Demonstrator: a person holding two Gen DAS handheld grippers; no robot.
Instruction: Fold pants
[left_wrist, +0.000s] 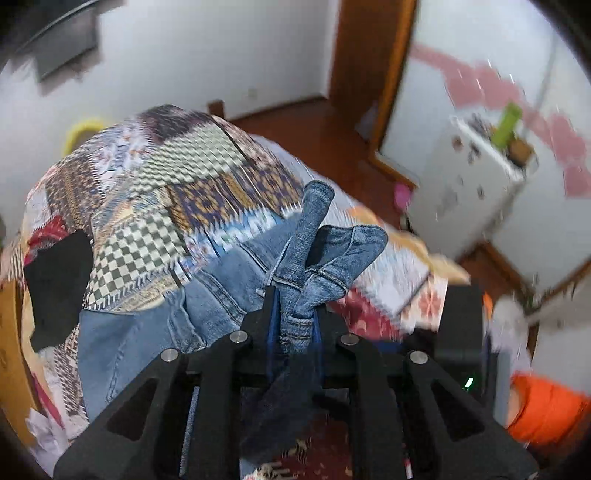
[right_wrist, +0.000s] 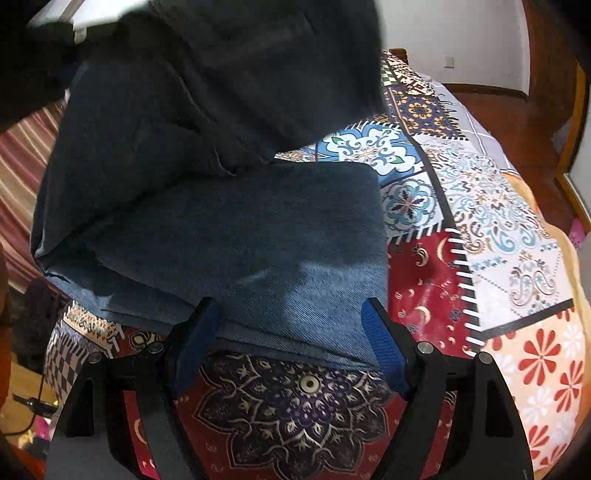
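Observation:
Blue denim pants (left_wrist: 207, 295) lie on a patchwork bedspread (left_wrist: 147, 206). In the left wrist view my left gripper (left_wrist: 293, 314) is shut on a bunched, hemmed end of the pants (left_wrist: 314, 236), which sticks up past the fingertips. In the right wrist view a folded layer of the pants (right_wrist: 258, 229) lies flat on the bedspread (right_wrist: 498, 221), and a darker, blurred part of them (right_wrist: 240, 74) is lifted above it. My right gripper (right_wrist: 291, 328) stands open low over the bed. Its blue pads (right_wrist: 384, 339) flank the near edge of the folded layer.
A black cloth (left_wrist: 55, 284) lies at the bed's left side. Beyond the bed are a wooden floor (left_wrist: 321, 129) and a white fridge (left_wrist: 476, 184). An orange sleeve (left_wrist: 546, 410) shows at lower right. The bed's right edge (right_wrist: 569, 266) drops to the floor.

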